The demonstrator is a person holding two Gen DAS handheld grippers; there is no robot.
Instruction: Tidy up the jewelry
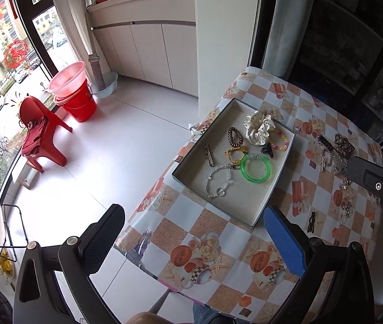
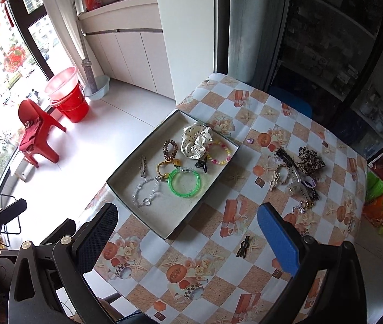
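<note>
We are holding the left gripper point(image 1: 191, 240) above the near edge of the table covered in an orange-and-white checked oilcloth point(image 1: 213, 245), its jaws standing wide apart and gripping nothing; the right gripper point(image 2: 188, 237) is hanging likewise over the near part of the table, jaws spread and empty. The shallow grey rectangular cardboard tray point(image 2: 164, 226) is sitting near the table's left edge, its long axis running diagonally from near-left to far-right; its near half is lying bare, leaving room to set things down, while the far half is holding the sorted pieces.

In the tray we are seeing a translucent green plastic bangle point(image 2: 184, 182) lying flat, a clear beaded bracelet point(image 2: 145, 191) just beside it, a slim silver hair clip point(image 2: 143, 166) pointing along the tray's short side, a brown coiled hair tie point(image 2: 170, 149), a cream polka-dot satin scrunchie point(image 2: 197, 140) at the far corner, and a pink-and-yellow beaded bracelet point(image 2: 218, 152) touching the scrunchie.

To the right, on open cloth well apart from the tray, a tangled heap of unsorted accessories point(image 2: 296, 178) is lying with a leopard-print scrunchie point(image 2: 310, 159) at its far side; a small dark hair claw point(image 2: 243, 246) is lying alone between the right gripper's fingers, its length pointing away from us.
</note>
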